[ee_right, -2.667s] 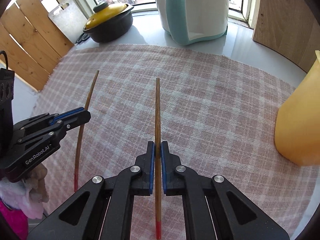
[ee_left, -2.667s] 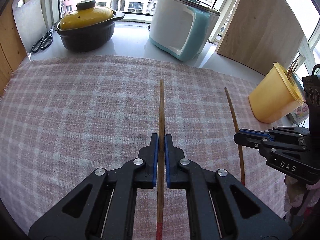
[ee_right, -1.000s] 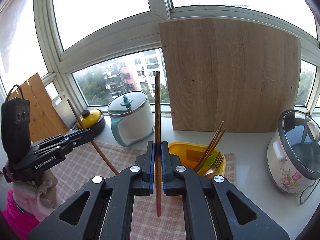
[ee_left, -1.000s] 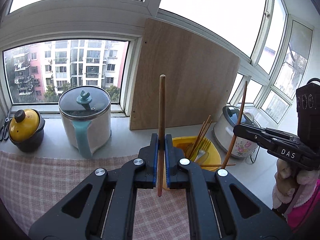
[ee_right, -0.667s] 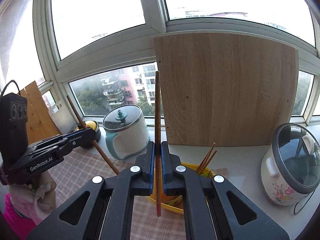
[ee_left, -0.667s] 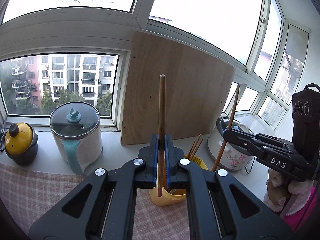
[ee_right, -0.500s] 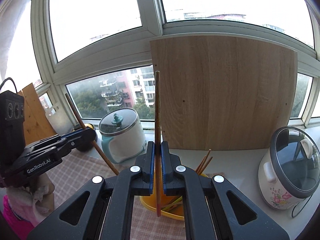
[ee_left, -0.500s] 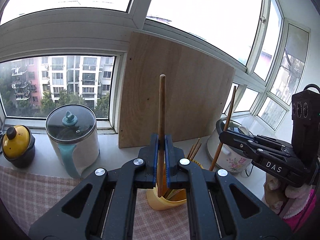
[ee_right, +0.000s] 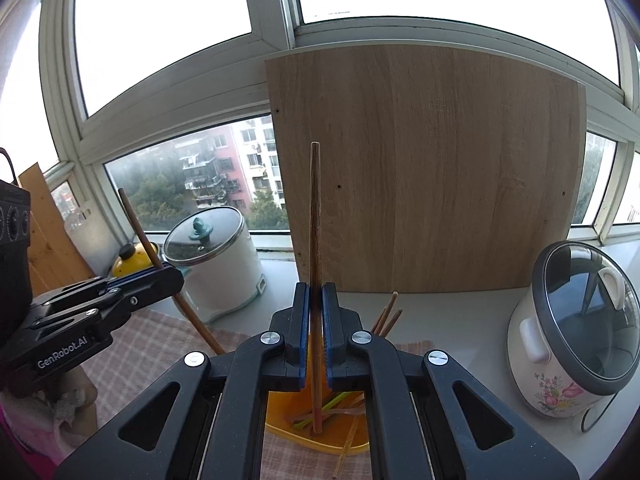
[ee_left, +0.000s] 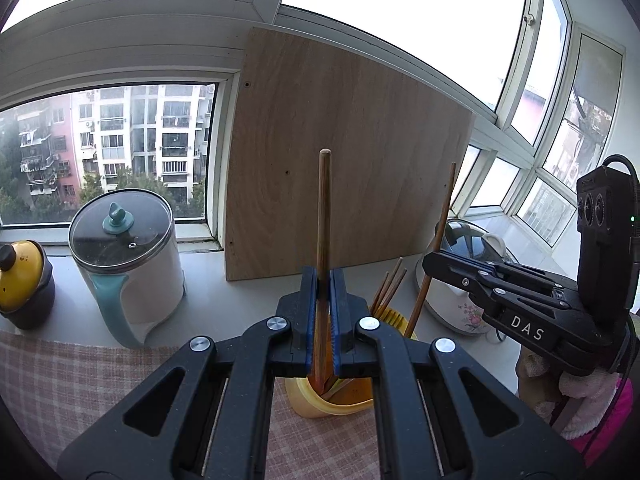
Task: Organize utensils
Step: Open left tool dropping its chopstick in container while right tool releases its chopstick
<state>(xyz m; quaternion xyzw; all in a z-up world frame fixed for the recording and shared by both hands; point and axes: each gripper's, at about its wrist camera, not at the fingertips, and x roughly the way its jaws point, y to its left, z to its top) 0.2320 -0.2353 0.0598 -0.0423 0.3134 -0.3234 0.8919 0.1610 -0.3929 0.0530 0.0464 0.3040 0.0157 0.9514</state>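
My left gripper [ee_left: 322, 276] is shut on a brown chopstick [ee_left: 323, 208] that stands upright, its lower end dipping into the yellow utensil holder [ee_left: 320, 406] just below the jaws. My right gripper [ee_right: 315, 292] is shut on a second chopstick [ee_right: 315, 220], also upright, with its red tip down inside the holder [ee_right: 356, 446] among several chopsticks and a green utensil. Each gripper shows in the other's view: the right gripper [ee_left: 430, 264] at the holder's right, the left gripper [ee_right: 176, 276] at its left, each with its slanted chopstick.
The holder stands on a pink checked cloth [ee_left: 80, 380]. Behind it a wooden board [ee_left: 344, 168] leans on the window. A white and teal pot [ee_left: 128, 272] and a yellow-lidded pot [ee_left: 20, 284] stand at the left, a flowered rice cooker [ee_right: 572, 340] at the right.
Both grippers have carried their chopsticks closer to the yellow holder, which now sits right under the jaws. The sticks' lower ends have come down into its opening.
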